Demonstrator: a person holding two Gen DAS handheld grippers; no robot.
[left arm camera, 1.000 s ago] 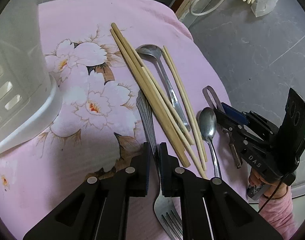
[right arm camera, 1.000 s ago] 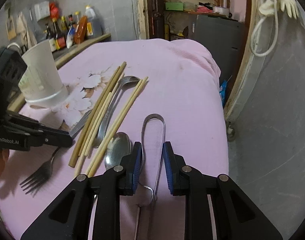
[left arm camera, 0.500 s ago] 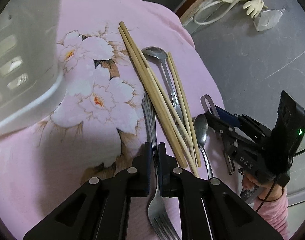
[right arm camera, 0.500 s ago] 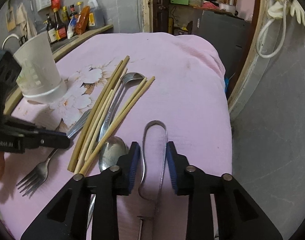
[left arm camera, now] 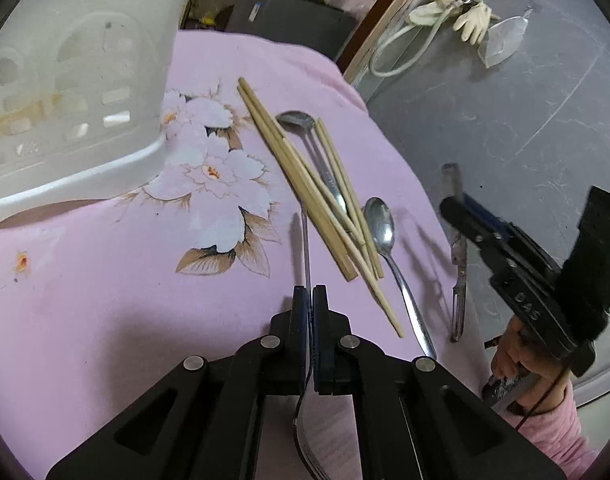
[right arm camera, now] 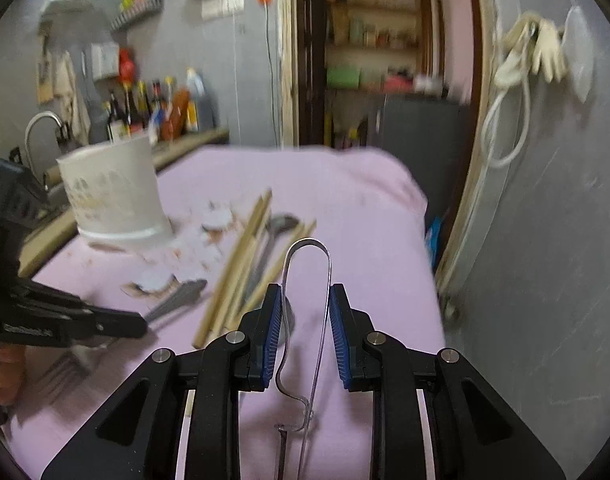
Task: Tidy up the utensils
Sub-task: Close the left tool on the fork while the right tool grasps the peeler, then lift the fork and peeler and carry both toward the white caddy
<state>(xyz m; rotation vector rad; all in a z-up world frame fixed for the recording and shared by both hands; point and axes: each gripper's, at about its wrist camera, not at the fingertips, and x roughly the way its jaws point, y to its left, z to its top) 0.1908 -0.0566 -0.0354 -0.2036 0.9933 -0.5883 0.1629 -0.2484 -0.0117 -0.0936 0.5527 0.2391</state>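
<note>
Clamping the fork (left arm camera: 306, 248), left tongs (left arm camera: 309, 300) stand fully closed; right tongs (right arm camera: 305, 312) pinch the peeler (right arm camera: 309, 280).

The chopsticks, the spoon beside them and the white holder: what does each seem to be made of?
The chopsticks look like bare wood or bamboo: pale tan, matte. The spoon looks like polished metal, probably steel: grey and shiny. The white holder looks like moulded plastic: smooth, slightly translucent, with cut-out slots.
</note>
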